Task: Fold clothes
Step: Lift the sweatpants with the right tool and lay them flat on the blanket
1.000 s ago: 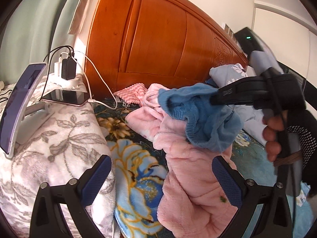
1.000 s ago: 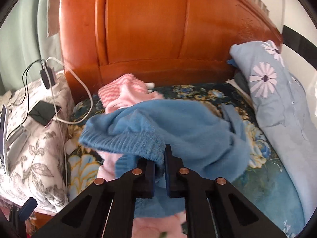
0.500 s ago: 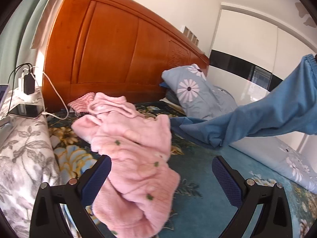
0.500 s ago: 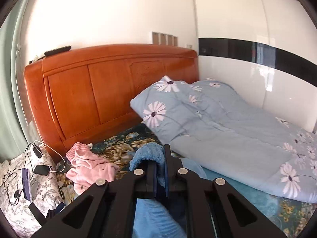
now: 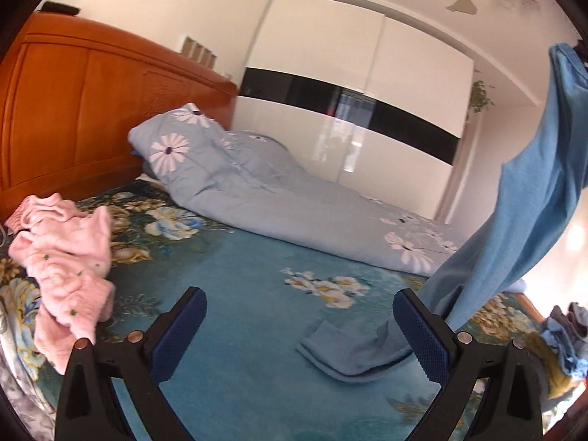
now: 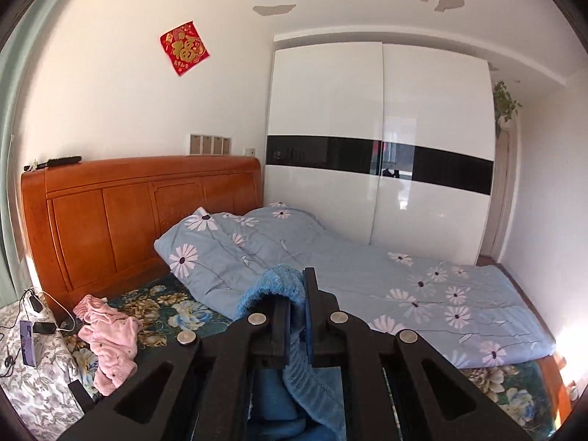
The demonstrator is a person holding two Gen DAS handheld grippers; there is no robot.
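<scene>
My right gripper (image 6: pixel 297 307) is shut on the ribbed hem of a blue knit garment (image 6: pixel 279 284) and holds it high above the bed. In the left wrist view the blue garment (image 5: pixel 529 198) hangs down from the upper right, and its lower end lies on the teal floral bedspread (image 5: pixel 257 268). My left gripper (image 5: pixel 299 325) is open and empty, low over the bedspread, with the garment's trailing end just behind its right finger (image 5: pixel 422 334). A pink fleece garment (image 5: pixel 62 250) lies crumpled at the left near the headboard.
A light blue daisy-print quilt (image 5: pixel 279 198) lies along the far side of the bed. The wooden headboard (image 6: pixel 121 217) is at the left, a white wardrobe (image 6: pixel 382 147) behind. A grey floral pillow with phones and cables (image 6: pixel 33 334) sits at the near left. More clothes (image 5: pixel 566 334) lie at the right.
My right gripper has lifted the blue garment high off the pink one and carried it right. My left gripper has swung right, away from the pile, and stays open.
</scene>
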